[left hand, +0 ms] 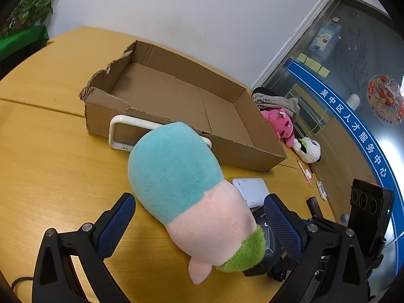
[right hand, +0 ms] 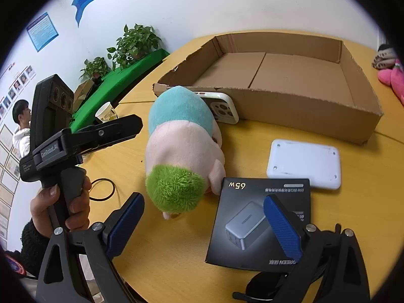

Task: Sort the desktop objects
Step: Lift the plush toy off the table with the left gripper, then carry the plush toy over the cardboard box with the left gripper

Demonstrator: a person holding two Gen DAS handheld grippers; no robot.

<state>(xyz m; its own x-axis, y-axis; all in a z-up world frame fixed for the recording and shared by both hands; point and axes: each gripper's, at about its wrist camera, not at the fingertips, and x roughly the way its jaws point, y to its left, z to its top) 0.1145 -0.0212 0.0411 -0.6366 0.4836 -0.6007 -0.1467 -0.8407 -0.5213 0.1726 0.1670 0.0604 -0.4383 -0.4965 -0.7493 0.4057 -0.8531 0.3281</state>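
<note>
A plush toy (left hand: 181, 176) with a teal, pink and green body lies on the yellow table (left hand: 50, 164), just in front of an empty cardboard box (left hand: 176, 96). My left gripper (left hand: 197, 207) is open, with a finger on either side of the toy's pink part, not clamped. The right gripper (right hand: 204, 207) is open too. Its right finger hangs over a black 65W charger box (right hand: 252, 217), its left finger is beside the plush toy's (right hand: 181, 151) green end. A white flat device (right hand: 303, 164) and a phone in a white case (right hand: 222, 108) lie near the cardboard box (right hand: 290, 75).
A pink plush (left hand: 280, 123), a white plush (left hand: 309, 149) and bundled cloth sit at the table's right edge. A hand (right hand: 60, 209) holds the left gripper's handle. A black cable loop (right hand: 103, 189), a paper cup (right hand: 106, 112) and potted plants (right hand: 133, 43) are at left.
</note>
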